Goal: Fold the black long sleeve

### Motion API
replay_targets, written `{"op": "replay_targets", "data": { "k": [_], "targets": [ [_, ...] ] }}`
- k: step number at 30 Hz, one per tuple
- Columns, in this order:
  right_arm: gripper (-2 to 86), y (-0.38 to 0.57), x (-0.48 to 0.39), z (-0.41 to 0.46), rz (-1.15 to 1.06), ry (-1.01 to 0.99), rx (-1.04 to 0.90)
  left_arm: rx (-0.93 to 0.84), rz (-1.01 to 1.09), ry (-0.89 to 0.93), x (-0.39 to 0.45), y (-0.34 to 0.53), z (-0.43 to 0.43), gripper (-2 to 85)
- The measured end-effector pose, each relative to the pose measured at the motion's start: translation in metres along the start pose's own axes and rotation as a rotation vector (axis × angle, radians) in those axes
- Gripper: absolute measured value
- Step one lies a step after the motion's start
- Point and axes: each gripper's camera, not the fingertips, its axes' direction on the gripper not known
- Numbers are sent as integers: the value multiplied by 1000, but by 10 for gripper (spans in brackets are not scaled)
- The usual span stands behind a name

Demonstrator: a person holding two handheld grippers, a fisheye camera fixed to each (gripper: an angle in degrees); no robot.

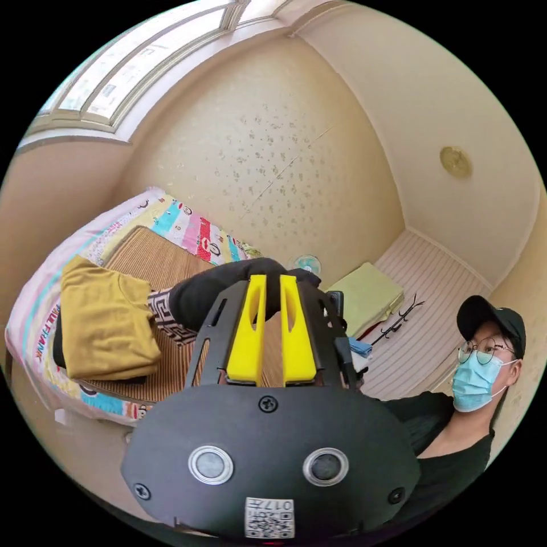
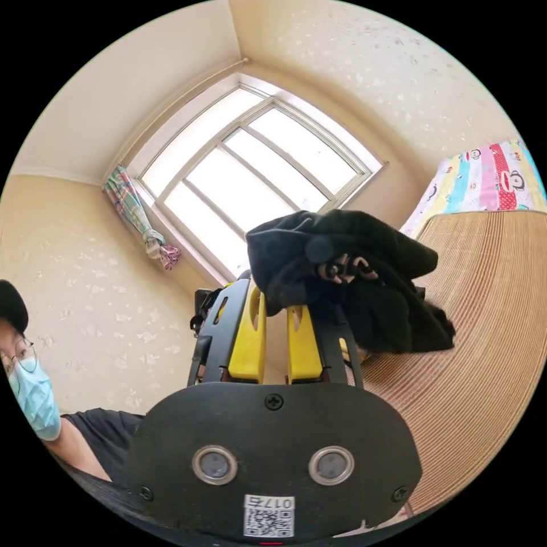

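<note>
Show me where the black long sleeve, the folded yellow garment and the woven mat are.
black long sleeve [image 2: 347, 268]: right gripper view, middle of the bunched cloth above the jaws.
folded yellow garment [image 1: 105, 325]: left gripper view, its flat top face.
woven mat [image 2: 484, 353]: right gripper view, bare ribbed surface right of the black cloth.

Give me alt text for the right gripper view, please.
The right gripper's yellow jaws pinch a bunched black long-sleeve garment, lifted above a brown woven bed mat. Behind it is a bright arched window.
</note>
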Motion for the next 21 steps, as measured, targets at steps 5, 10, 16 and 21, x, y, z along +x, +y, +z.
{"op": "replay_targets", "data": {
  "k": [5,10,16,21],
  "targets": [
    [61,63,84,159,95,97,-140,22,-231,-316,-88,48,-13,83],
    [75,228,164,211,193,138,-421,-14,-394,-407,-129,202,23,101],
    [81,342,156,55,106,527,-376,-108,-165,-476,-38,298,120,82],
    [88,366,93,-127,142,1045,-99,-213,130,-461,42,322,222,54]
  ]
}}
